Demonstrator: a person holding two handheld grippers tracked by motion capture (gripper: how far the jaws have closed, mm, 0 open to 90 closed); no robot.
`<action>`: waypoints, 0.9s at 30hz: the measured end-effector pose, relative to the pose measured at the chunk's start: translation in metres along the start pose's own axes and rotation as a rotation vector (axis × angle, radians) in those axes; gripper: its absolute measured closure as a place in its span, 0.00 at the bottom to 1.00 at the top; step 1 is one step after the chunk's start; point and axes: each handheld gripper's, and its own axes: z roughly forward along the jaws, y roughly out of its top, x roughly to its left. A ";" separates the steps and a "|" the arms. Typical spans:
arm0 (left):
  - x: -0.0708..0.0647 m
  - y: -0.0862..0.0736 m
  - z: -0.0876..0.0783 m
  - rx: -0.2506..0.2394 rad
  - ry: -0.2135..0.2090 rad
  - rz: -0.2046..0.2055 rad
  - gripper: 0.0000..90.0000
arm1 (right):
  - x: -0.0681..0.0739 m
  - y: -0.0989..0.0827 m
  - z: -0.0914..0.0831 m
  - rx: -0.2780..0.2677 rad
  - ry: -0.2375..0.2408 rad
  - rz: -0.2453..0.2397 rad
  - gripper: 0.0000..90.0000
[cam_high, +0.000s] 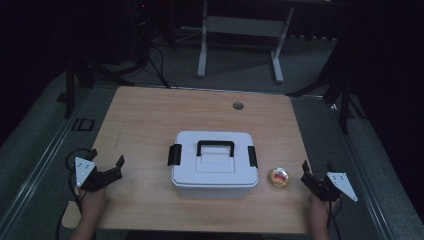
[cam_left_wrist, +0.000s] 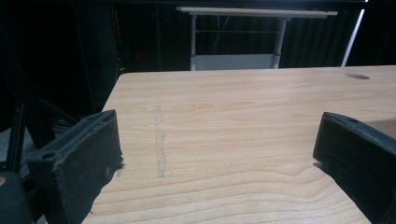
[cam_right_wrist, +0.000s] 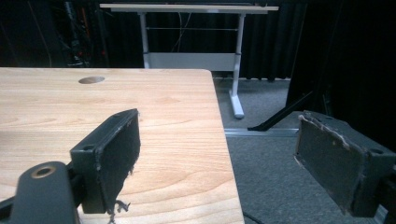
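My left gripper: held over the near left edge of the table, jaws spread wide apart, nothing between them. In the left gripper view only bare wood lies between the two black pads, with a faint grey scuff line running along the grain.

My right gripper: held at the near right corner of the table, jaws likewise wide apart and empty. In the right gripper view one pad hangs over the tabletop and the other over the grey carpet beside it.

Small round container: clear, with red and yellow contents; sits on the table just beside my right gripper, between it and the box. Nearest item to either gripper; not touched.

Box: white plastic, lid on, black carry handle lying flat on top, a black latch at each end. Stands at the middle of the table, well apart from my left gripper, close to the round container.

Round hole: in the tabletop near the far edge.

Second table: white-legged, on the carpet beyond, in a dark room.
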 end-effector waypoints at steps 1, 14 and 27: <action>0.000 0.000 0.000 0.001 -0.001 -0.004 0.00 | 0.000 0.000 0.000 0.000 -0.002 0.000 0.15; -0.001 0.001 0.003 0.044 -0.011 -0.111 0.01 | 0.000 0.000 0.001 0.009 0.010 -0.005 0.15; 0.039 0.017 0.021 0.280 -0.394 -0.041 0.01 | -0.002 0.000 0.001 0.010 0.032 0.001 0.15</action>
